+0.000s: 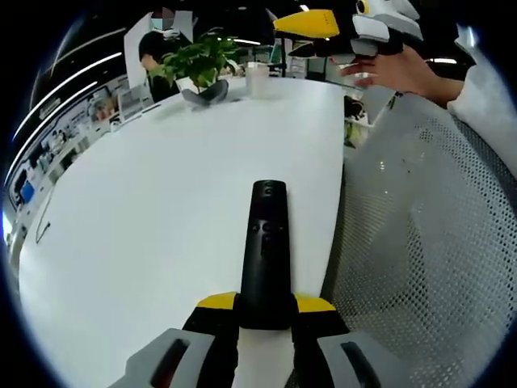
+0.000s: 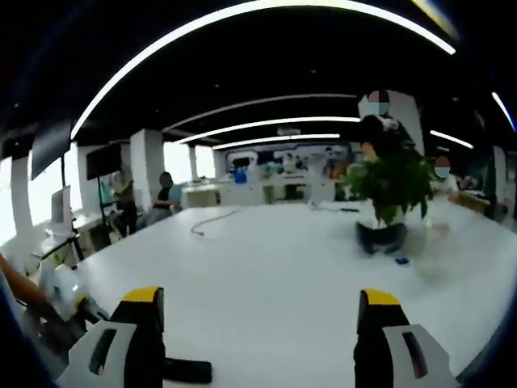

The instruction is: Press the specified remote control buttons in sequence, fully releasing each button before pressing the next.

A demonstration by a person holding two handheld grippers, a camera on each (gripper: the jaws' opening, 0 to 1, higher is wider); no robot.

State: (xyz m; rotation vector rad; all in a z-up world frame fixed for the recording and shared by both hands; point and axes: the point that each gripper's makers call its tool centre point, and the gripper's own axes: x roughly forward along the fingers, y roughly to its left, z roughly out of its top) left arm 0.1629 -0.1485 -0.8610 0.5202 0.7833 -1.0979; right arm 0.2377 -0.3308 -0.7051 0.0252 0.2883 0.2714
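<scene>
Meanwhile the left gripper (image 1: 266,311) grasps the remote (image 1: 266,255), right gripper (image 2: 257,323) released, potted plant (image 1: 199,63) beyond.

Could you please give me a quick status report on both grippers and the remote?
Left gripper shut on remote, held above white table. Right gripper open, empty, off the buttons. Nothing in the way.

A black remote (image 1: 265,255), a white table (image 1: 161,226), and a green plant (image 1: 200,58).
</scene>
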